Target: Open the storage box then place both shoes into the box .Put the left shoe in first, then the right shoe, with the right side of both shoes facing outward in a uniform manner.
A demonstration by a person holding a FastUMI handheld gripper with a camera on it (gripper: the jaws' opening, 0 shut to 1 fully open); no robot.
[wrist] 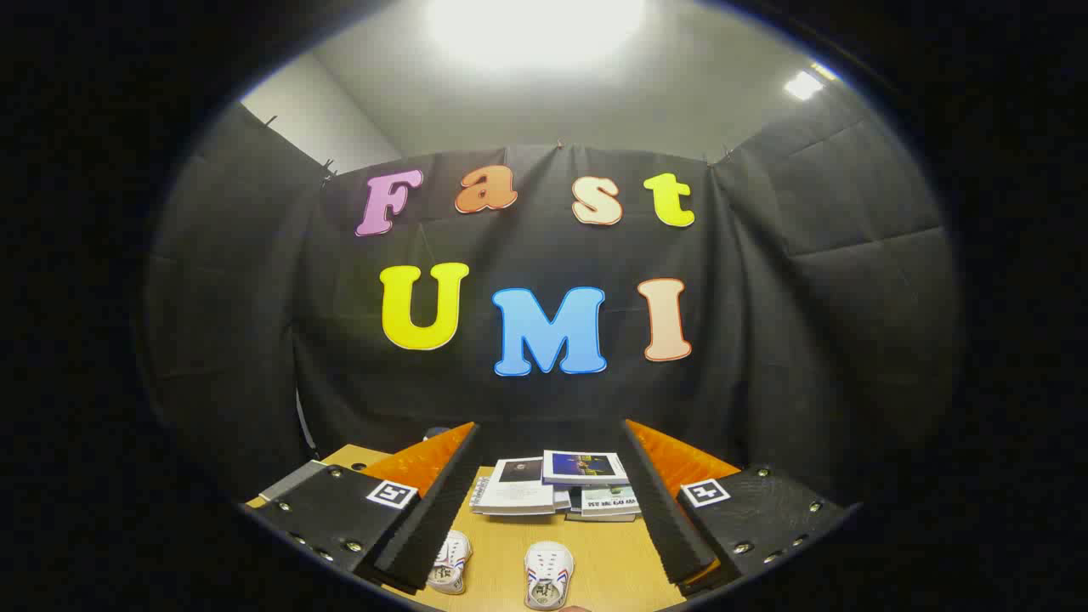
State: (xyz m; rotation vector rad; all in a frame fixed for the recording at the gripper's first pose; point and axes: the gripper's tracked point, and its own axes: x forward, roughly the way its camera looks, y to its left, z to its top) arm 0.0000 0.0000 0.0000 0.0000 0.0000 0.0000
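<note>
Two white shoes with red and blue stripes sit on the wooden table (pixel 595 561), toes pointing away from me. The left one (pixel 449 563) lies partly behind my left finger (pixel 425 501). The right one (pixel 548 575) sits between the fingers, low and close to me. My gripper (pixel 548 442) is held well above the table, its fingers spread wide apart and holding nothing. The right finger (pixel 667 501) stands clear of both shoes.
Stacks of books and booklets (pixel 552 489) lie on the table beyond the shoes, near the black cloth wall. The table's left far corner (pixel 353 455) shows behind my left finger.
</note>
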